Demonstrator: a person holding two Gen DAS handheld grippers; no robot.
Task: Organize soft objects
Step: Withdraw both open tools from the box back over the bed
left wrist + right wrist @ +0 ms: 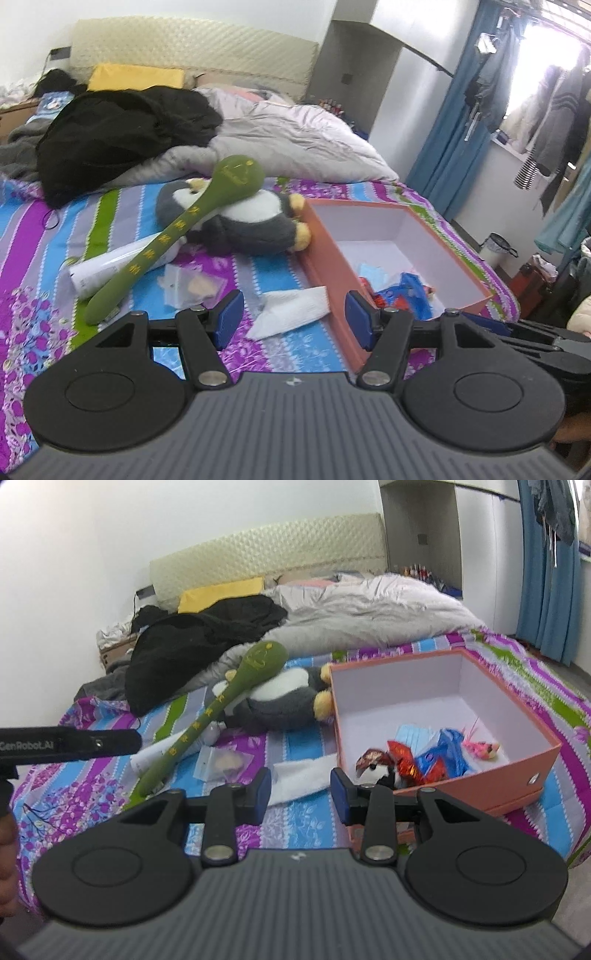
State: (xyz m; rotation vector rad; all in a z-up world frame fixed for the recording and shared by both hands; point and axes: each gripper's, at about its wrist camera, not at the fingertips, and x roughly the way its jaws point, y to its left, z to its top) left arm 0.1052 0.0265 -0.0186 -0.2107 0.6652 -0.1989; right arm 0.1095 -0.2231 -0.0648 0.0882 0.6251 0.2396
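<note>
A grey and white plush penguin (243, 221) (284, 698) lies on the striped bedsheet. A long green plush spoon (177, 232) (218, 709) leans across it. To their right stands an open orange box (325, 254) (480, 779) holding small soft items and wrappers (417, 760). A white folded cloth (291, 310) (306, 775) lies just ahead of both grippers. My left gripper (293, 319) is open with nothing between its blue pads. My right gripper (301, 795) is also open and empty, hovering over the cloth near the box's front corner.
A clear plastic bag (192, 288) and a white tube (110, 269) lie left of the cloth. A black garment (122, 136), a grey duvet (295, 144) and a yellow pillow (136, 75) fill the bed's far end. Blue curtains (454, 118) and hanging clothes are at right.
</note>
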